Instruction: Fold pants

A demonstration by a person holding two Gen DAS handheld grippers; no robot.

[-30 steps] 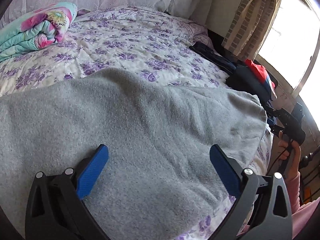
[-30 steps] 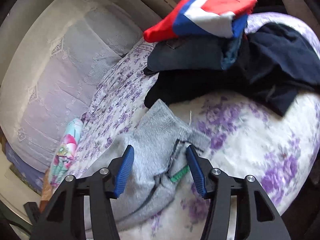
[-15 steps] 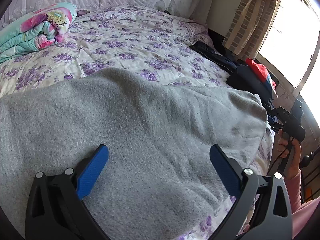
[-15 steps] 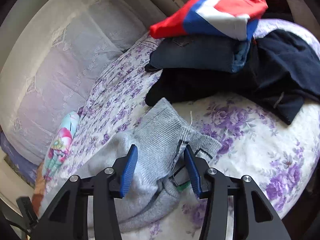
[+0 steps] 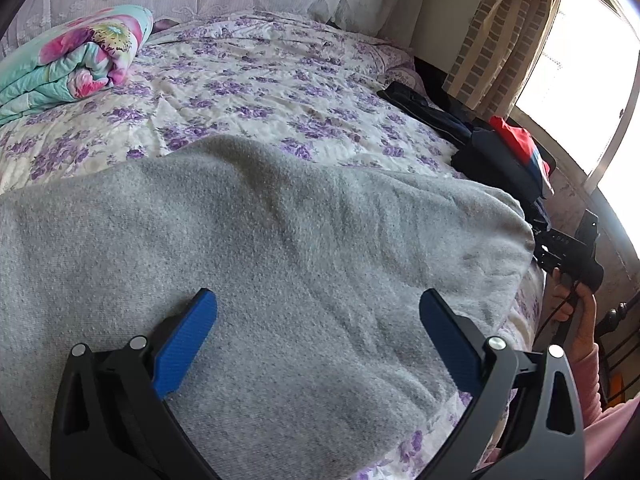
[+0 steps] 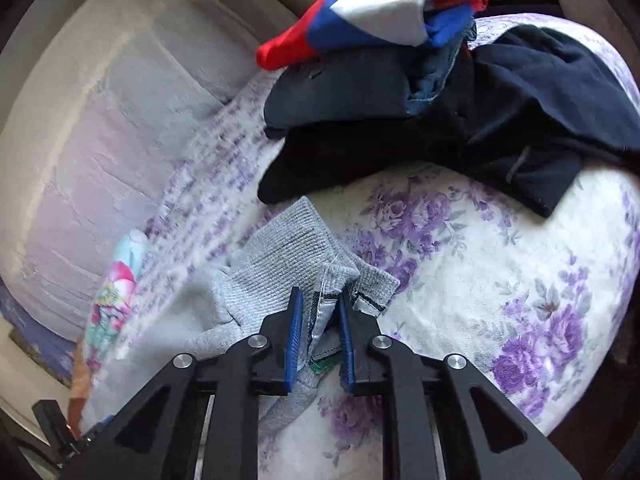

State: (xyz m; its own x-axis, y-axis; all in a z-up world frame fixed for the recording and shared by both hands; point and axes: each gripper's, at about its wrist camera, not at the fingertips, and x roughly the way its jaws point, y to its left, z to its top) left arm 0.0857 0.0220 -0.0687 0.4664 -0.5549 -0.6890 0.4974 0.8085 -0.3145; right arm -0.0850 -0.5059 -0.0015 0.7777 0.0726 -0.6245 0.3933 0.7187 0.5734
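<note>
- The grey pants (image 5: 260, 256) are spread across the near part of the bed (image 5: 248, 80), over its purple-flowered cover; one ribbed end (image 6: 288, 248) lies bunched near the bed's edge in the right wrist view.
- The left claw (image 5: 318, 316) is held above the broad grey cloth with its jaws wide apart — nothing is gripped between the blue pads (image 5: 184, 344).
- The right claw (image 6: 319, 312) has its jaws drawn close together, having just been closing; a fold of the pants' hem, with a white tag, stands between them. Whether the pads already press on the cloth cannot be told.
- A pile of dark clothes (image 6: 500, 120) lies just beyond the grey hem, topped by a red, white and blue garment (image 6: 380, 4).
- A rolled floral quilt (image 5: 68, 64) is seen at the far left of the bed — well apart from the pants.
- A hand (image 5: 572, 308) in a pink sleeve is seen at the right edge of the left wrist view, on the other claw's handle.
</note>
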